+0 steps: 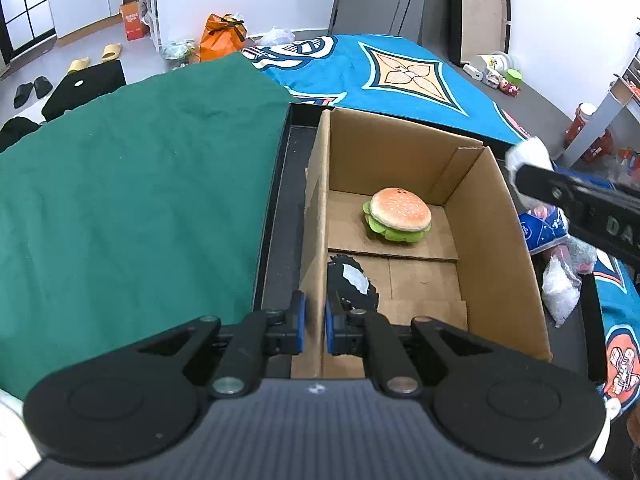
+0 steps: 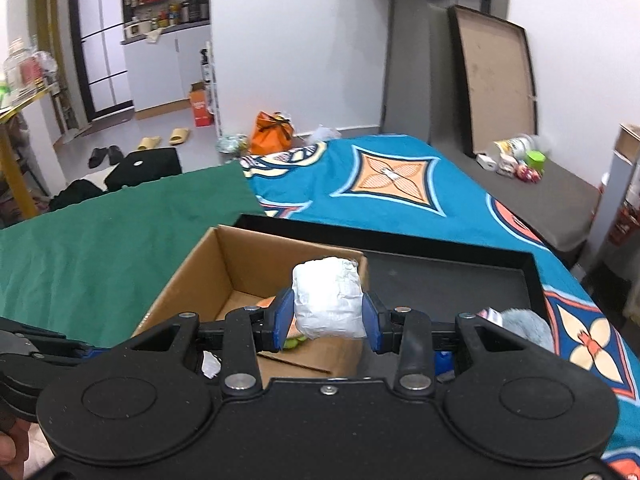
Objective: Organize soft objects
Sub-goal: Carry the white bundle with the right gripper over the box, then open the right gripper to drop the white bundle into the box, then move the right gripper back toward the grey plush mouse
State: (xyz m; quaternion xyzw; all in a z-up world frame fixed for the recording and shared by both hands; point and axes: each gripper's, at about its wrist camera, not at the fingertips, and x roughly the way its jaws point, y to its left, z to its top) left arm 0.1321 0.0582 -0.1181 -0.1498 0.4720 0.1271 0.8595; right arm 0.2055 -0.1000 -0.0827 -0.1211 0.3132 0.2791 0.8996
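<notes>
An open cardboard box [image 1: 492, 232] stands in a black tray [image 1: 280, 208] on the bed. A plush hamburger [image 1: 398, 216] lies at the far end of the box floor. My left gripper [image 1: 315, 326] is shut on the box's left wall [image 1: 318, 216]. A black and white object [image 1: 352, 280] lies inside by my fingers. My right gripper [image 2: 327, 322] is shut on a white soft bundle [image 2: 328, 300] and holds it above the box's near right corner [image 2: 352, 344]; it also shows in the left wrist view [image 1: 560, 192].
A green cloth [image 1: 140, 200] covers the bed to the left, a blue patterned blanket [image 2: 400, 184] the right. A grey plush [image 2: 524, 328] and clear plastic bags [image 1: 560, 284] lie right of the box. Toys and cups [image 2: 516, 160] stand at the far right.
</notes>
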